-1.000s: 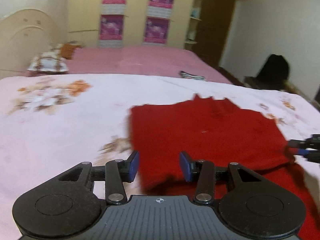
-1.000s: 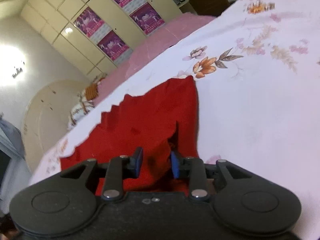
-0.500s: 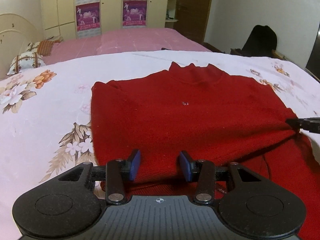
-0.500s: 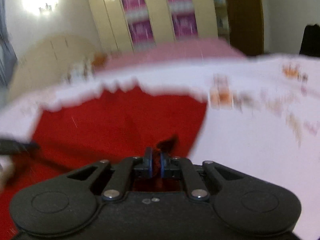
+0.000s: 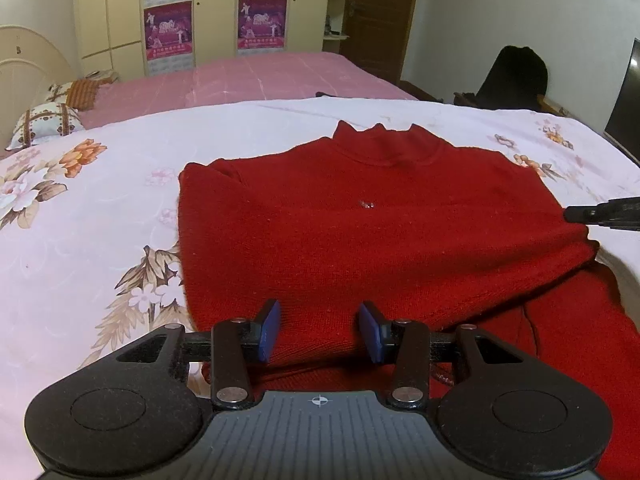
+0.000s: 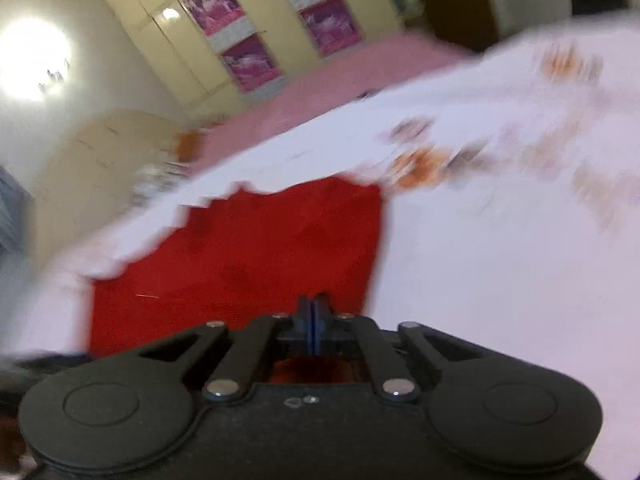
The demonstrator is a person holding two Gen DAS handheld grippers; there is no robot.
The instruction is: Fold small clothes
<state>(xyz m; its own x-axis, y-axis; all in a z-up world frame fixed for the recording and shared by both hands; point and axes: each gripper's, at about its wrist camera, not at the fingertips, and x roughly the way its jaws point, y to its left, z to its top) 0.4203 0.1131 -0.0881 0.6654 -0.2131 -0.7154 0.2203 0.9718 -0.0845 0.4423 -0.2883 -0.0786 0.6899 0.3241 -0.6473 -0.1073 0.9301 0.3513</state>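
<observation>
Left wrist view shows your left gripper [image 5: 319, 332] spread wide, its blue pads straddling the near hem of the red knitted high-neck sweater [image 5: 360, 232] lying on the floral white bedspread [image 5: 80, 240]. Your right gripper [image 6: 314, 320] is clenched at the sweater's right edge; whether cloth sits between the pads, blur hides. Close the left pads on the hem first, then lift both sides level so the fold lands straight.

Sweater [image 5: 360, 232] lies on bedspread [image 5: 100, 240], pillows [image 5: 44, 124] behind left.
</observation>
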